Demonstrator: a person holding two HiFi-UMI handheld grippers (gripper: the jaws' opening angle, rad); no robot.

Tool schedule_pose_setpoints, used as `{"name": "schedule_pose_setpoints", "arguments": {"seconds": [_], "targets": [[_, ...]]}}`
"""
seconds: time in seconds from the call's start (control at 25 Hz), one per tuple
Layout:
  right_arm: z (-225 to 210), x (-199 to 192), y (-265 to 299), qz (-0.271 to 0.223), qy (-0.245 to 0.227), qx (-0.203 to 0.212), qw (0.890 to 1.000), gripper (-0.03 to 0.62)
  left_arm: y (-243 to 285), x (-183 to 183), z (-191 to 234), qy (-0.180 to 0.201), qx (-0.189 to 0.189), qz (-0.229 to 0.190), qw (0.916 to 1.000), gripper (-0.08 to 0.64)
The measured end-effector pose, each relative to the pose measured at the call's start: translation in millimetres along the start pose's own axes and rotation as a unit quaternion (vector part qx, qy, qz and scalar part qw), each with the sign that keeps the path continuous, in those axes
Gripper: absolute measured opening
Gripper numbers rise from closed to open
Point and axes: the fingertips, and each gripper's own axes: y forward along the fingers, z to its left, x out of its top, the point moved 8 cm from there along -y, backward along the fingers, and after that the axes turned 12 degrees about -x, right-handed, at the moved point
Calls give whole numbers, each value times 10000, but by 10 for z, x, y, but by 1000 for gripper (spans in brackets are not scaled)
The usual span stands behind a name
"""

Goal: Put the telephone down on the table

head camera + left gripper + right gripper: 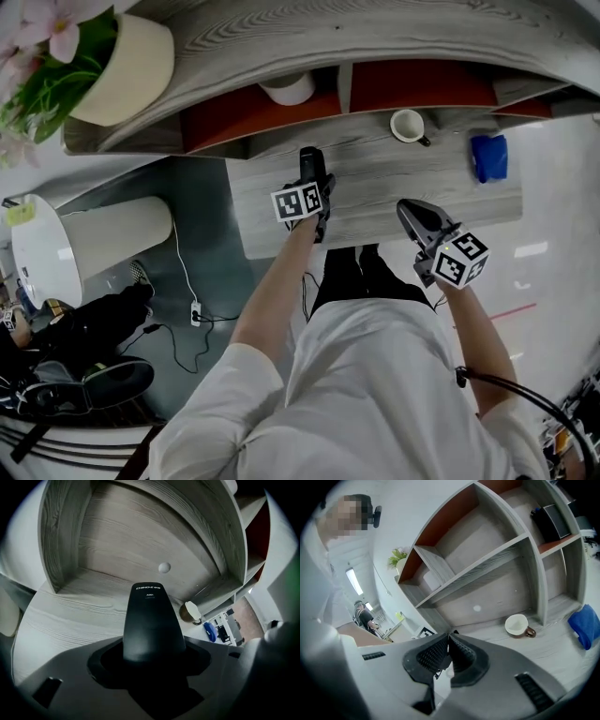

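Gripping the black telephone handset (152, 620) by one end, the left gripper (315, 187) holds it over the grey wood-grain table (375, 202), its tip pointing toward the curved shelf unit (375, 56). White print near the handset's tip reads "CHINO-E", with "A061" beneath; the rest is too small to read. The right gripper (448, 653) hovers further right, its jaws together on nothing. A white cup (408, 125) and a blue cloth (488, 157) lie on the table beyond it, well apart from the handset.
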Motion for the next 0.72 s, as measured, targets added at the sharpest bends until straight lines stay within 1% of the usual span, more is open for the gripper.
{"name": "schedule_pose_setpoints", "arguments": {"seconds": [0.2,0.32,0.44,0.6,0.72], "targets": [[-34,-40,-3,67,48,-87,9999,18,226,74,159,187,608,113,9979,287],[-31,-50,8,82,72,-123,9999,18,316,67,231,140,1003,195,9947,287],[-14,-62,4,112,87,-143,9998,18,377,36,289,239,1337,216,9905,287],[-15,-70,-21,124,108,-143,9998,18,487,0,339,258,1410,317,9892,287],[-45,-88,-30,143,118,-160,9997,18,515,-15,341,325,1531,343,9871,287]]}}
